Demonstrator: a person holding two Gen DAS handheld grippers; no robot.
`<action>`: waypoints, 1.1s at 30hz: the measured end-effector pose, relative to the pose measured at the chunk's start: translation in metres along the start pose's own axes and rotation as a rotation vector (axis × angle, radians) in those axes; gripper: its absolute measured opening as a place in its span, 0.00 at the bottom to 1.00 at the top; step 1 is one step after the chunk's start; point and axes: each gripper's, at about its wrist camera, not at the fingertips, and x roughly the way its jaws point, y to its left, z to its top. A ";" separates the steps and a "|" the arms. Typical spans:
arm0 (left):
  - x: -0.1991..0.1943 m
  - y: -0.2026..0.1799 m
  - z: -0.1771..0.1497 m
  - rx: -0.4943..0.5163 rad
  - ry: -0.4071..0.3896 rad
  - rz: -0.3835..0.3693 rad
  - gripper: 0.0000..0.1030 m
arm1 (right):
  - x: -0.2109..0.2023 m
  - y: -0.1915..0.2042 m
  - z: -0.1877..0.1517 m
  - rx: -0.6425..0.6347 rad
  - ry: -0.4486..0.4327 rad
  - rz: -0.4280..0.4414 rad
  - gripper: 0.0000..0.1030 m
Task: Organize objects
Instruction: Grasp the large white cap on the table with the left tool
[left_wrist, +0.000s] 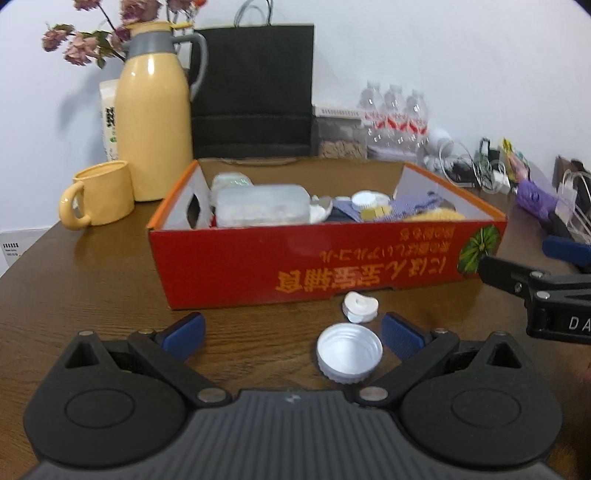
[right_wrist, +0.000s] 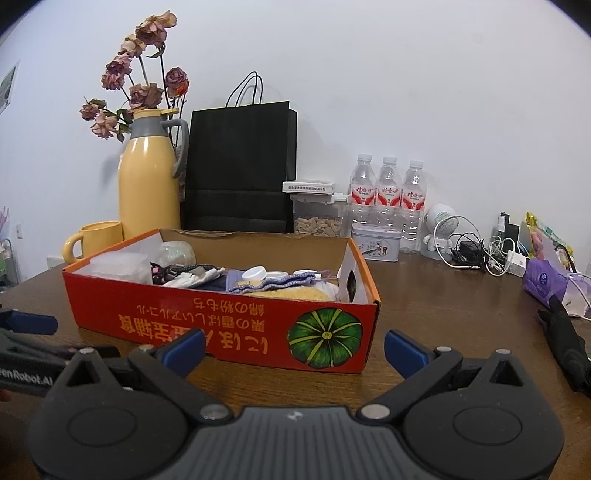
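Note:
A red cardboard box (left_wrist: 369, 266) with orange rim sits on the wooden table, holding plastic containers, cloth and small lids. Before it lie a white screw cap (left_wrist: 349, 353), open side up, and a small white cap piece (left_wrist: 359, 306). My left gripper (left_wrist: 293, 332) is open, low over the table, with the screw cap between its blue pads, nearer the right one. In the right wrist view the same box (right_wrist: 155, 317) stands just ahead of my right gripper (right_wrist: 295, 349), which is open and holds nothing.
A yellow thermos jug (left_wrist: 153, 122) and yellow mug (left_wrist: 99, 195) stand left of the box. Behind are a black paper bag (right_wrist: 240, 166), three water bottles (right_wrist: 386, 188), a tin (right_wrist: 375, 242), tangled cables (right_wrist: 480, 251) and a purple packet (right_wrist: 546, 280).

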 end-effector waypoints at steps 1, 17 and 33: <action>0.003 -0.002 0.000 0.005 0.018 0.001 1.00 | 0.000 0.000 0.000 0.000 0.001 0.000 1.00; 0.015 -0.018 -0.002 0.024 0.077 -0.043 0.39 | 0.000 -0.001 -0.002 0.007 0.007 0.000 1.00; -0.009 0.007 0.010 -0.035 -0.018 -0.021 0.39 | 0.004 0.001 -0.002 -0.009 0.027 0.002 1.00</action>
